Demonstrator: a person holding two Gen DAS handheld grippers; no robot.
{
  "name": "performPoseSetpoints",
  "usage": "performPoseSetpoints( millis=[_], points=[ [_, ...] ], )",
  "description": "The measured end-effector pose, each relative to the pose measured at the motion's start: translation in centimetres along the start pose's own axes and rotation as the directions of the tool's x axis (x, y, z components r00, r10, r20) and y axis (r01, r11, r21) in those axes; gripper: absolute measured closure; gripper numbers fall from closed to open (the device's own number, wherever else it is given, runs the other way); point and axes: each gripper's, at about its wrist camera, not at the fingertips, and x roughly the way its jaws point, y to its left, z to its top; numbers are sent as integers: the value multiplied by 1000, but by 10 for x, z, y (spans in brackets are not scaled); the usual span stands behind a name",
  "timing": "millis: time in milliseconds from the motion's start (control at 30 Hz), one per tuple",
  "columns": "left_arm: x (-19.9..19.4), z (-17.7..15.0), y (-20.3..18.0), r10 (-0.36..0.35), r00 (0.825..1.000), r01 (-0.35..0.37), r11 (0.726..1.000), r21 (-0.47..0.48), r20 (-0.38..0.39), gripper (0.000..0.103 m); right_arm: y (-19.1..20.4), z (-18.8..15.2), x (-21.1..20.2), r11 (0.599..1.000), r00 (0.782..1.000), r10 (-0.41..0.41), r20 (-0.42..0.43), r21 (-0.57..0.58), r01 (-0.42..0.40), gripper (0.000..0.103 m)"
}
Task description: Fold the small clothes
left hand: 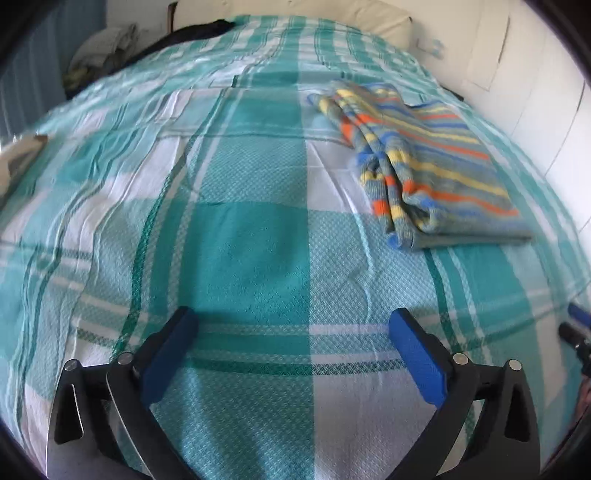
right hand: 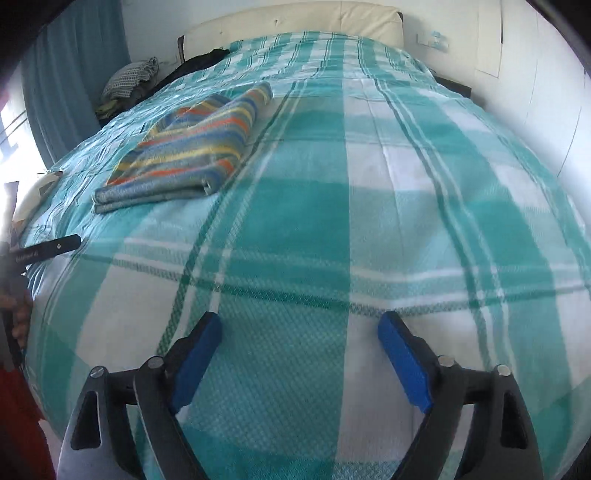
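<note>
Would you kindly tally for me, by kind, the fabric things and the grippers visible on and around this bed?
Folded striped garment: 1
Checked teal bedspread: 1
Pile of clothes beside the bed's far corner: 1
Hand-held grippers, left hand-held gripper and right hand-held gripper, both open and empty: 2
Total: 5

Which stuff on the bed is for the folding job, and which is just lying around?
For the job:
- striped garment, already folded on the checked bedspread
- left gripper and right gripper, both open and empty

Just lying about:
- pile of clothes beside the bed
- dark garment near the headboard
</note>
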Motion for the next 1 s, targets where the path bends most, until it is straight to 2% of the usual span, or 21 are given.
performPoseSetpoints(
  millis=[133,467,1000],
  points=[
    [-1,-2,1,-4,1000,4,1000,-5,12,0,9,-2,8,998,999,-36,-8,-56,35,1],
    [-2,-5,-3,31,999,-32,999,17,18,0,9,-6,12,998,999,-39,12,-57,40,0],
    [-2,-6,-4,38,999,-39,999,22,21,0,13,-6,12,995,998,-65,5,-78,65,0]
  ],
)
